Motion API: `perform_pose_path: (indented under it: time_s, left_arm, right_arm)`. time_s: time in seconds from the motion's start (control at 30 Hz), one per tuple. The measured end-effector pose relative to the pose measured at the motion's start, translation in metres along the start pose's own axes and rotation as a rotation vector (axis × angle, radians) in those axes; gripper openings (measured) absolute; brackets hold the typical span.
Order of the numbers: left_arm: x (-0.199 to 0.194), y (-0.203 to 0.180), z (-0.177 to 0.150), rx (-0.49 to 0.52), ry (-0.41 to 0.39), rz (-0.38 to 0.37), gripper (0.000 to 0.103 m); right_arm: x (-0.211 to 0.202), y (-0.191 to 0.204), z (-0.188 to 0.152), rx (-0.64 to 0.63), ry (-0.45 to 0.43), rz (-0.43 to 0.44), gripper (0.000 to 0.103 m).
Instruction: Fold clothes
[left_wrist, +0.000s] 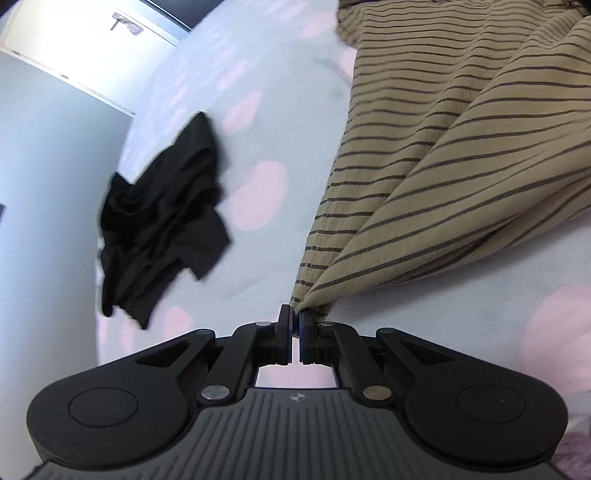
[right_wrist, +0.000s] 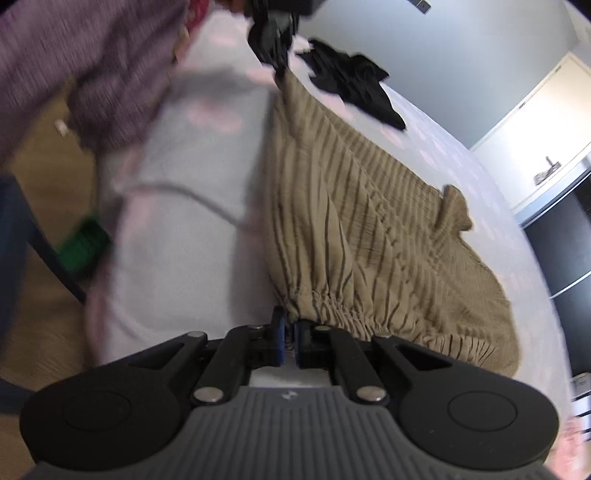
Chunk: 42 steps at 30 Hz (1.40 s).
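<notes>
Striped tan trousers (left_wrist: 461, 155) lie spread on a pale bed (left_wrist: 266, 66) with pink spots. The left hand-held gripper (left_wrist: 294, 325) pinches a hem corner; the right hand-held gripper (right_wrist: 289, 332) is pressed together on the gathered waistband. Farther off lies a crumpled black garment (left_wrist: 162, 225).

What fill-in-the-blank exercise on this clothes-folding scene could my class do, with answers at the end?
1. The tan garment has dark ____ across it.
2. The left gripper is shut on the garment's ____.
3. The right gripper is shut at its gathered ____.
4. The crumpled garment lying apart on the bed is ____.

Answers: stripes; corner; waistband; black
</notes>
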<state>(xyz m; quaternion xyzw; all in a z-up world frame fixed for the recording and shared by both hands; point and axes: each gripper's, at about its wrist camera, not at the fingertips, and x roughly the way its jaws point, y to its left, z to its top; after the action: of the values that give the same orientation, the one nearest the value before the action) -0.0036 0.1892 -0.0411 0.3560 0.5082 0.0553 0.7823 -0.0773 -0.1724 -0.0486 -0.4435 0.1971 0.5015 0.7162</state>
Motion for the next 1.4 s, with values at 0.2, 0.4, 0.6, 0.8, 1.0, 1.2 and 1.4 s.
perform_pose_path:
  time_s: [0.2,0.4,0.6,0.8,1.0,1.2,1.4]
  left_arm:
    - [0.008,0.003,-0.006,0.071,0.070,0.073,0.001]
    - [0.011,-0.005,-0.015,0.106,0.079,0.047,0.005]
    - [-0.009,-0.005,-0.019,0.090,0.021,0.060,0.023]
    - [-0.047,0.000,-0.006,0.024,-0.118,0.058,0.028]
    - [-0.078,-0.018,0.019,0.008,-0.236,-0.079,0.028]
    - [-0.096,-0.042,0.047,0.009,-0.297,-0.274,0.028]
    - [-0.102,-0.061,0.071,0.026,-0.316,-0.357,0.028]
  right_arm:
    - [-0.010,0.022,0.018,0.072,-0.080,0.146,0.005]
    - [0.003,0.026,0.016,0.068,0.008,0.183,0.012]
    - [-0.011,0.012,0.006,0.061,0.038,0.186,0.034]
    - [-0.005,-0.022,-0.016,0.156,0.147,-0.016,0.033]
    - [0.004,-0.067,-0.042,0.334,0.216,-0.214,0.031]
    - [0.015,-0.097,-0.059,0.445,0.220,-0.343,0.031]
    - [0.037,-0.119,-0.072,0.518,0.214,-0.357,0.031]
